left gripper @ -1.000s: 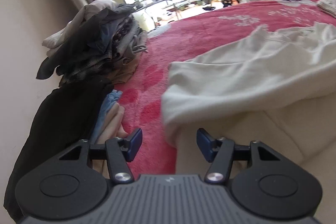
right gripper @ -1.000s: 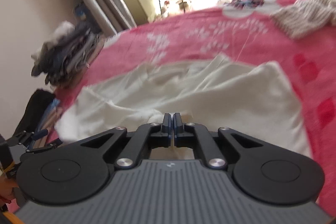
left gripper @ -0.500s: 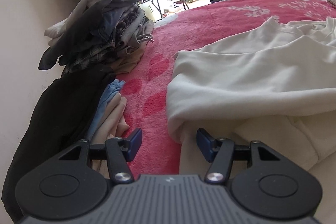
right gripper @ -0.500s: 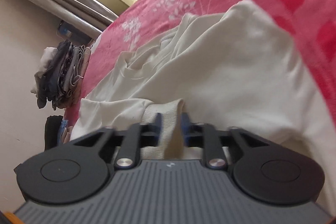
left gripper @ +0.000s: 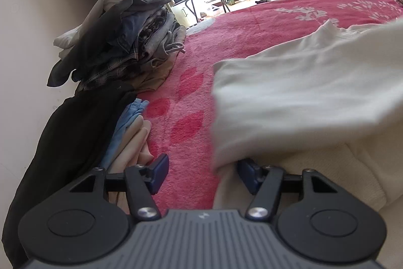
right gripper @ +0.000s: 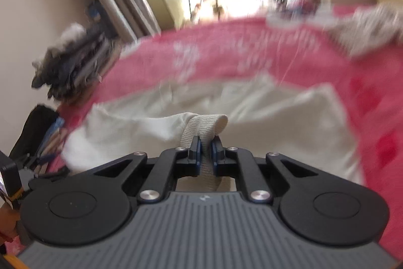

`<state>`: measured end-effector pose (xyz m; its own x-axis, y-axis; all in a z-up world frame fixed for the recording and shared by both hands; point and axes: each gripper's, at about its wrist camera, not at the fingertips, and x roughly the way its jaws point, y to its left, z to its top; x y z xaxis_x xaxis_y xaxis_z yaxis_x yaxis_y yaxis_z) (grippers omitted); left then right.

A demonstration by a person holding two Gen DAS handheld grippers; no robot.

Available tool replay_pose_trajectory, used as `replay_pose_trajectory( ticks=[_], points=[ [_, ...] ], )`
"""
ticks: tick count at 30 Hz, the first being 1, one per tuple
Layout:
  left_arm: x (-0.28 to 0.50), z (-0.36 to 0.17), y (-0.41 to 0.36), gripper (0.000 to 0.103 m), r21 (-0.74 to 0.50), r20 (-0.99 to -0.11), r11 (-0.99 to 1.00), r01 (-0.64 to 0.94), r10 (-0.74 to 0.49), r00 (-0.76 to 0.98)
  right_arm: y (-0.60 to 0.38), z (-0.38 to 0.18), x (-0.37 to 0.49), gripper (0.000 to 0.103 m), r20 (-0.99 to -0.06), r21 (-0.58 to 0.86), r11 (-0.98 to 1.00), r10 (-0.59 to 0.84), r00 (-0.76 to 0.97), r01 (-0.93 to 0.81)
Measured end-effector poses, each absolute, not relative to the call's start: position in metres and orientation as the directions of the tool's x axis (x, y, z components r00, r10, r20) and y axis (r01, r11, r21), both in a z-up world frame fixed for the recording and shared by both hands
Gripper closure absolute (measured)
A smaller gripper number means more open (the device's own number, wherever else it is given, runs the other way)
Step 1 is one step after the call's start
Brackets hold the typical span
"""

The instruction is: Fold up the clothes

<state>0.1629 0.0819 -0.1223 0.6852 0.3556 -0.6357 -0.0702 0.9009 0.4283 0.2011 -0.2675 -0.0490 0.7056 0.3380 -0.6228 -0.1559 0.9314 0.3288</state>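
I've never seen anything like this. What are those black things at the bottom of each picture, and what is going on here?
They are hand-held grippers, one per hand, each carrying a camera that looks out along its two fingers. One picture comes from the left gripper, whose fingers stand apart, holding nothing. The other comes from the right gripper, shut on the ribbed cuff of a cream sweatshirt. It lies on a pink blanket, and a pile of clothes sits by the wall. That picture is blurred.
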Motion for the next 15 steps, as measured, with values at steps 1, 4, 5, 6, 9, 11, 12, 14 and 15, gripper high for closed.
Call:
replay_pose_trajectory(
  ticks=[1,4,5,6,9,11,12,14,15],
  points=[
    [0.162,-0.122,0.082,0.039,0.429,-0.635,0.901,-0.068,0.355,0.686,-0.273,-0.047,0.200,0.096,-0.623,0.312,0.939,0.318,0.715,-0.146],
    [0.160,-0.123,0.080,0.037,0.442,-0.630,0.895,-0.054,0.352,0.692,-0.290,-0.044,0.196,0.096,-0.628,0.268,0.957,0.259,0.734,-0.109],
    [0.159,-0.124,0.079,0.037,0.449,-0.628,0.892,-0.046,0.351,0.695,-0.294,-0.049,0.196,0.096,-0.639,0.268,0.959,0.247,0.728,-0.091],
    [0.158,-0.124,0.077,0.037,0.457,-0.624,0.889,-0.040,0.353,0.698,-0.298,-0.054,0.195,0.096,-0.650,0.269,0.960,0.239,0.721,-0.076],
    [0.156,-0.125,0.075,0.037,0.472,-0.617,0.881,-0.032,0.356,0.702,-0.301,-0.058,0.195,0.096,-0.657,0.282,0.958,0.237,0.716,-0.059],
    [0.154,-0.126,0.075,0.037,0.474,-0.618,0.880,-0.030,0.357,0.701,-0.298,-0.051,0.195,0.096,-0.642,0.287,0.955,0.246,0.726,-0.070],
    [0.154,-0.126,0.075,0.037,0.475,-0.618,0.879,-0.029,0.357,0.700,-0.297,-0.046,0.193,0.096,-0.630,0.287,0.955,0.250,0.736,-0.079],
    [0.152,-0.127,0.075,0.037,0.478,-0.619,0.878,-0.027,0.358,0.699,-0.293,-0.039,0.190,0.096,-0.613,0.271,0.958,0.248,0.750,-0.095],
    [0.151,-0.127,0.075,0.037,0.476,-0.623,0.879,-0.023,0.355,0.697,-0.292,-0.039,0.189,0.096,-0.615,0.260,0.961,0.242,0.750,-0.096]
  ],
)
